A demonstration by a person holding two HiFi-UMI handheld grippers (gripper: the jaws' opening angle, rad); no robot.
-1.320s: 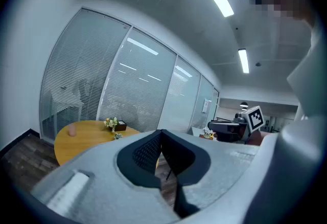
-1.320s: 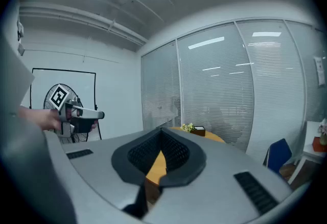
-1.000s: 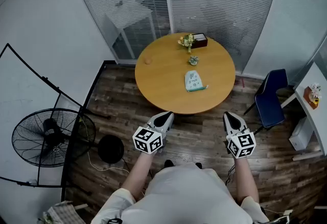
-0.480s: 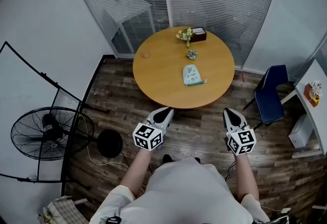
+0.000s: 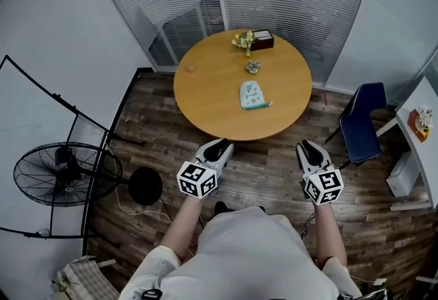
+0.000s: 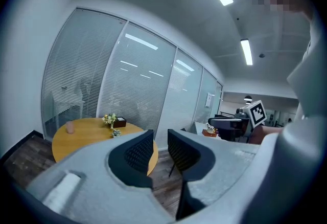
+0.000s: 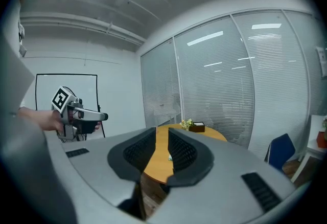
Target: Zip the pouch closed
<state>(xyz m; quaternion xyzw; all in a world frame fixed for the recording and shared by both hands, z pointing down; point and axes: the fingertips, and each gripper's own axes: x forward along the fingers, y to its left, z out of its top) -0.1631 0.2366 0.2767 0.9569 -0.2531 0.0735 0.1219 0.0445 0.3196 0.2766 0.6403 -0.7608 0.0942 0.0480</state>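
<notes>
The pale green pouch (image 5: 252, 95) lies flat near the middle of the round wooden table (image 5: 205, 96), far ahead of both grippers. My left gripper (image 5: 217, 146) and right gripper (image 5: 306, 148) hang side by side over the wood floor, short of the table's near edge. In the left gripper view the left gripper (image 6: 159, 141) has its jaws drawn together to a thin slit with nothing between them. The right gripper (image 7: 162, 136) looks the same, and a sliver of the pouch (image 7: 169, 156) shows through its slit.
On the table's far side stand a flower bunch with a dark box (image 5: 252, 39), a small plant (image 5: 252, 67) and a small cup (image 5: 189, 67). A floor fan (image 5: 65, 175) and a black round base (image 5: 146, 187) stand at the left. A blue chair (image 5: 363, 124) stands at the right.
The table and pouch have drifted up and slightly left in the head view. Both grippers have stayed side by side near the body, their jaws unchanged.
</notes>
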